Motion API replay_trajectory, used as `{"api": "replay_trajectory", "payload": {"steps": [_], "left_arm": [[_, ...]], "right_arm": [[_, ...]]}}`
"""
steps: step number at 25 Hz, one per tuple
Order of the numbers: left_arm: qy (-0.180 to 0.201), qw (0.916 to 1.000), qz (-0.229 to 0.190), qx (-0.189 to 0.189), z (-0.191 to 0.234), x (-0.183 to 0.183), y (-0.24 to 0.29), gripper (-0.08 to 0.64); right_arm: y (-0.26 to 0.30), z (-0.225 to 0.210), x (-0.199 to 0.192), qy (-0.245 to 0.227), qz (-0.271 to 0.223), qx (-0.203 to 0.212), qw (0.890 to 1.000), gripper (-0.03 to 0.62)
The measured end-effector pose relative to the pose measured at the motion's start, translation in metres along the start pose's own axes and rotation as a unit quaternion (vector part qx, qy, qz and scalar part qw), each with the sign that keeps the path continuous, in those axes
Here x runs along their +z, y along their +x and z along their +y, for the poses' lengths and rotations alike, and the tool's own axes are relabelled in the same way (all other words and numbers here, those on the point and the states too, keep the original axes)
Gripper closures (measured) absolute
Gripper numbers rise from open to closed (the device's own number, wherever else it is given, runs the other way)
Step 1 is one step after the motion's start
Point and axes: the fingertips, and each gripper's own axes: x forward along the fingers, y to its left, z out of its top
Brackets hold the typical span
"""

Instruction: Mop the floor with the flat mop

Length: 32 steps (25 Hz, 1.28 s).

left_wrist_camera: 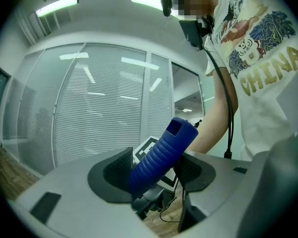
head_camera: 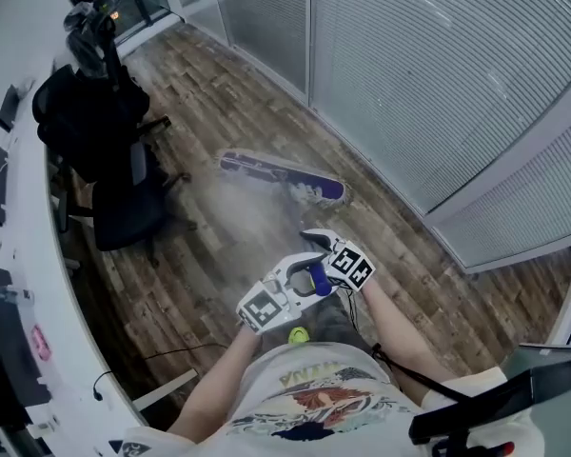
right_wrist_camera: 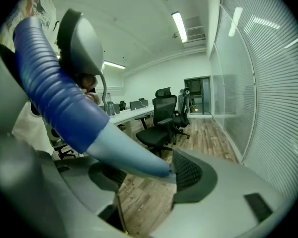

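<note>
The flat mop's blue and white head (head_camera: 281, 176) lies on the wooden floor ahead of me, near the glass wall. Its handle runs back to me and ends in a blue ribbed grip (head_camera: 316, 279). My left gripper (head_camera: 290, 282) is shut on that grip (left_wrist_camera: 161, 157), which stands slanted between its dark pads. My right gripper (head_camera: 325, 255) is shut on the handle just below, where the blue grip (right_wrist_camera: 54, 98) tapers into a pale shaft (right_wrist_camera: 131, 157). The shaft between my grippers and the mop head is mostly hidden in the head view.
A black office chair (head_camera: 124, 198) stands left of the mop head, beside a long curved white desk (head_camera: 19, 284). A glass wall with blinds (head_camera: 438, 84) runs along the right. A thin cable (head_camera: 162, 355) lies on the floor near my left arm. The floor by the mop looks pale and streaked.
</note>
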Motion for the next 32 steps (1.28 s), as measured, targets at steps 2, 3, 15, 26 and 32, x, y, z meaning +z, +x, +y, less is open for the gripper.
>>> {"api": "replay_trajectory", "payload": {"steps": [2,3,15,26,32], "left_arm": [[0.005,0.9999,0.0,-0.009,-0.03,-0.001,-0.013,0.322],[0.007,0.9999,0.001,-0.014,-0.045,-0.003,-0.018,0.322],[0.022,0.9975,0.011,-0.066,-0.221,-0.012,-0.061,0.322],[0.035,0.9932,0.03,-0.107,-0.447,-0.025,-0.072,0.322],[0.022,0.9916,0.038,-0.121,-0.548,-0.029,-0.107,0.322]], "right_arm": [[-0.007,0.029,-0.007,-0.002,0.001,-0.004,1.0,0.339],[-0.011,0.043,-0.011,-0.005,0.003,-0.006,1.0,0.339],[-0.074,0.2,-0.063,-0.008,0.02,-0.025,0.999,0.339],[-0.186,0.377,-0.137,0.007,0.004,-0.048,0.999,0.339],[-0.216,0.473,-0.162,0.011,0.005,-0.058,0.998,0.339]]}}
